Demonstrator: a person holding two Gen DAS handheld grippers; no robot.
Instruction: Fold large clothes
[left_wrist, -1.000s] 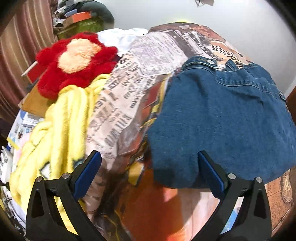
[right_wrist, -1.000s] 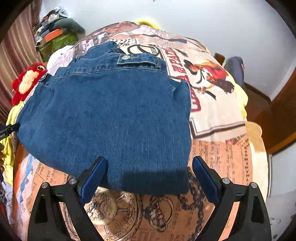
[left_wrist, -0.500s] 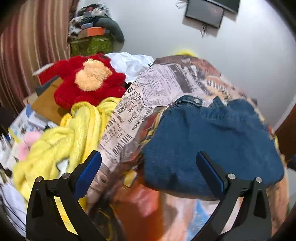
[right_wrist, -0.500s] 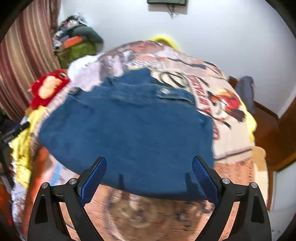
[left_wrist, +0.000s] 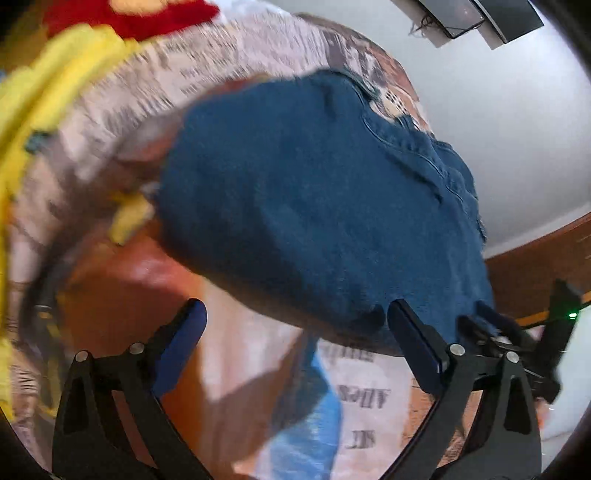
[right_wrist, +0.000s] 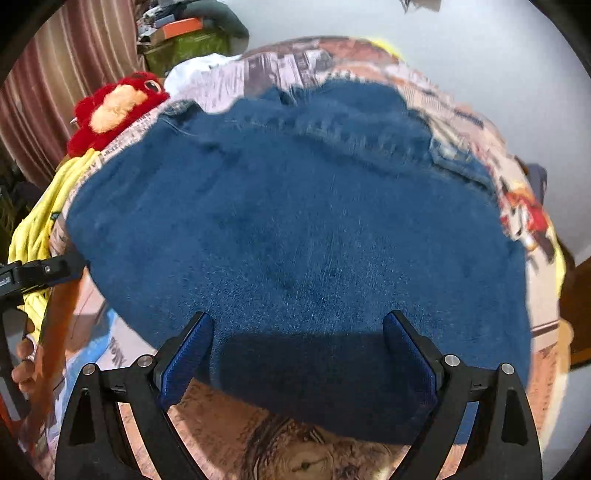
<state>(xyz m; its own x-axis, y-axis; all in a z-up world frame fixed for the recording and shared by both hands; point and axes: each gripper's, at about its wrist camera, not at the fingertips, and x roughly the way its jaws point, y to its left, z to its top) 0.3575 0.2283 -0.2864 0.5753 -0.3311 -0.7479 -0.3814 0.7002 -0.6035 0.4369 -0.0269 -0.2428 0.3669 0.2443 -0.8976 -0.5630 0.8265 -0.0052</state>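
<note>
Both tongs spread wide and empty — left (left_wrist: 295, 334), right (right_wrist: 297, 341) — poised at near hem of denim jacket (right_wrist: 295, 229), likely to lift for folding.

Black hand-held gripper (right_wrist: 297, 354) frame, blue pads (right_wrist: 186, 356), silver screws.

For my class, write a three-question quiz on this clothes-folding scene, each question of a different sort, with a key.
1. True or false: the right gripper has its jaws shut on the denim garment.
2. What lies beside the yellow cloth? A) red plush toy B) green bucket C) black shoe
3. Fill in: the left gripper has its jaws ____.

Key: 1 false, they stand open; 2 A; 3 open.
</note>
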